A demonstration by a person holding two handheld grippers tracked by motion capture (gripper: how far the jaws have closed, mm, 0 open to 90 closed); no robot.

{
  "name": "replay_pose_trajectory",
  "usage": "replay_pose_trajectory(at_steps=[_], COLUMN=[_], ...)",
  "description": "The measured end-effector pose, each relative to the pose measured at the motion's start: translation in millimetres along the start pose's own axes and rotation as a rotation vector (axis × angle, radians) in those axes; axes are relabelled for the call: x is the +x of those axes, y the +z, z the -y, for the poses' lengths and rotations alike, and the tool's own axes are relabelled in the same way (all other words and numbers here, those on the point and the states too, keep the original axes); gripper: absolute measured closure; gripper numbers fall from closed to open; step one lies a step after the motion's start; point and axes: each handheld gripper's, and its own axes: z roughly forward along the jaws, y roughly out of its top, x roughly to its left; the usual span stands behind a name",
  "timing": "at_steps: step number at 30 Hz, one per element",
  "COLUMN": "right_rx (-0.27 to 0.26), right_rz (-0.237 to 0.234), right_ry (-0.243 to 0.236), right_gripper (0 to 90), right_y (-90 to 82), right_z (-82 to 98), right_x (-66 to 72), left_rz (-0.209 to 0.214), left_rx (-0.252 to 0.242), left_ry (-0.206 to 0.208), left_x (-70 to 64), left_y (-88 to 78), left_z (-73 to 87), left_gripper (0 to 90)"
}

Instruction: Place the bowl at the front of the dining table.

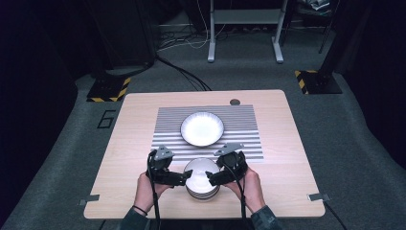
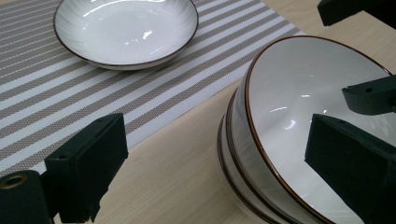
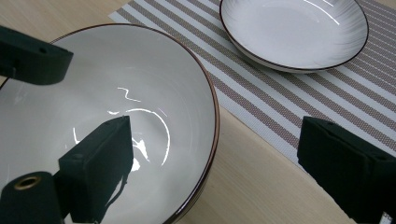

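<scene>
Both the left gripper (image 1: 186,178) and right gripper (image 1: 209,179) gape wide, straddling the bowl stack's (image 1: 201,180) rim; floor marking perhaps "6" (image 1: 106,119).

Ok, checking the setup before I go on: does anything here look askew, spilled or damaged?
Nothing spilled or broken. One oddity: the top bowl of the stack near the table front sits tilted, not nested flat. Both open grippers straddle its rim. The plate sits level on the striped mat.

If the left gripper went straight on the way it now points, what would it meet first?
Most likely the rim of the top bowl in the stack: the left gripper has its open jaws straddling that rim, one inside, one outside. Depth is hard to judge.
</scene>
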Motion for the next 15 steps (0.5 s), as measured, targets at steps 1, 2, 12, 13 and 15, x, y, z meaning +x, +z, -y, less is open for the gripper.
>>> replay_pose_trajectory(at_steps=[1, 2, 12, 13, 15], right_rx=[0.000, 0.007, 0.046, 0.049, 0.050], right_rz=[0.000, -0.002, -0.011, -0.013, -0.014], right_ry=[0.000, 0.002, 0.008, 0.002, -0.003], right_gripper=[9.4, 9.0, 7.2, 7.2, 7.1], right_y=[0.0, 2.3, 9.0, 9.8, 11.6], right_z=[0.0, -0.6, -2.3, -2.5, -3.0], right_x=[0.0, 0.6, 1.8, 1.8, 2.3], left_rz=[0.000, 0.002, 0.020, 0.019, 0.021], left_rx=[0.000, 0.006, 0.046, 0.052, 0.062], left_ry=[0.000, 0.006, 0.013, 0.018, 0.020], left_x=[0.0, -0.9, -4.9, -5.2, -5.6], left_y=[0.0, 1.0, 10.4, 11.4, 13.6], left_z=[0.0, -0.4, -3.2, -3.7, -4.5], left_gripper=[5.8, 5.9, 6.3, 6.5, 7.0])
